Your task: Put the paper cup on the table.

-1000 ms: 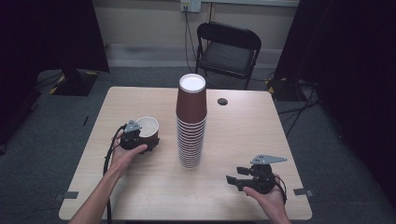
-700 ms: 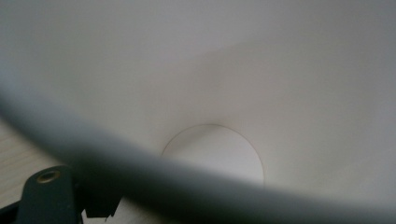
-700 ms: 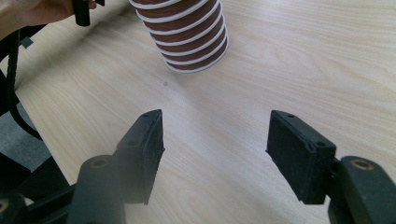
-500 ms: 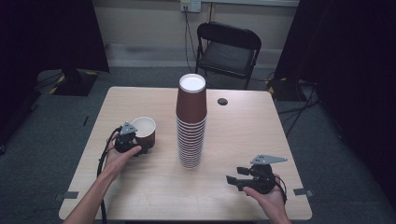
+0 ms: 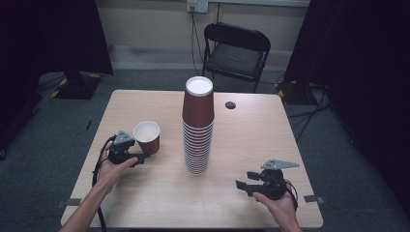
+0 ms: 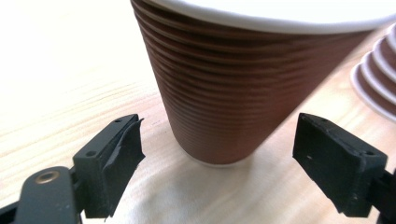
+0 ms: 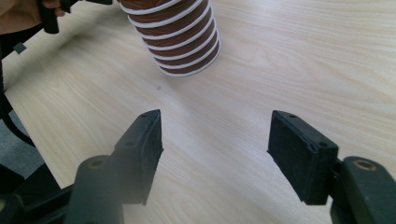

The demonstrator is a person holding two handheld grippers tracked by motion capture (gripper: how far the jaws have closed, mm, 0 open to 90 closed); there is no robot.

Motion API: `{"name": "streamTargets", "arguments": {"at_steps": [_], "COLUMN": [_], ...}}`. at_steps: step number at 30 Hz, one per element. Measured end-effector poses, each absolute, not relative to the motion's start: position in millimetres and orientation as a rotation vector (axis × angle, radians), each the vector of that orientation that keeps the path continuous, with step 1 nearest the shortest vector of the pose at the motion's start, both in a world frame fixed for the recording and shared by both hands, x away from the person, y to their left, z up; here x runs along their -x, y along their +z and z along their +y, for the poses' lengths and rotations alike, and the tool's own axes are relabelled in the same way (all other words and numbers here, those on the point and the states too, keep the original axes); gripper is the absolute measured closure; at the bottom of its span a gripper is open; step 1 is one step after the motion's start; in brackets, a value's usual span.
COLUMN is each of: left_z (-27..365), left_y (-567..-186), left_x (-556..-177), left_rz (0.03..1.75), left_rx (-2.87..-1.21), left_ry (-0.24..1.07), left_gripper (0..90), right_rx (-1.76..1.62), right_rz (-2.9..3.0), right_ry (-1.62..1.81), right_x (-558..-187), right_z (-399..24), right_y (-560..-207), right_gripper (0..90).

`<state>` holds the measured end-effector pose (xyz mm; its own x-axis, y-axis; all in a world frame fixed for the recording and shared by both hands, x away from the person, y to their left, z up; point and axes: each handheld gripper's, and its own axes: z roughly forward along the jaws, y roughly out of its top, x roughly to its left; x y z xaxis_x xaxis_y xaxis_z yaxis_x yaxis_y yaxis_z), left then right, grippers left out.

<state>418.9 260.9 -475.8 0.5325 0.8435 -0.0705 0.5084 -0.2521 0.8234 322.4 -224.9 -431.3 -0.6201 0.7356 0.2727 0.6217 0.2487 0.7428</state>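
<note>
Standing upright, ribbed brown paper cup (image 6: 243,88), left hand-held gripper (image 6: 217,165) spread wide, untouching

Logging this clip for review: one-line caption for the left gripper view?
Open hand-held gripper faces a single upright brown paper cup standing on the wooden table.
</note>
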Motion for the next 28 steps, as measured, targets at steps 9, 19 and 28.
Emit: {"name": "streamTargets", "arguments": {"at_steps": [9,19,28], "left_z": [266,263,258], "left_y": [-459,-445,-452], "left_x": [-390,-348,-326], "left_rz": [1.166,1.118,1.011], "left_rx": [-1.907,-1.869,-1.858], "left_ry": [0.4,0.369,0.35], "left_gripper": [16.7,16.9,15.6], "right_rx": [-1.318,-1.338,-1.361], "right_rz": [2.343,2.292,2.225], "right_ry": [1.315,1.31,1.278], "right_x": [-325,-327,-332], "right_z": [-231,-240,-247], "right_y": [-434,-436,-445], "right_gripper": [34.6,33.9,29.7]}}
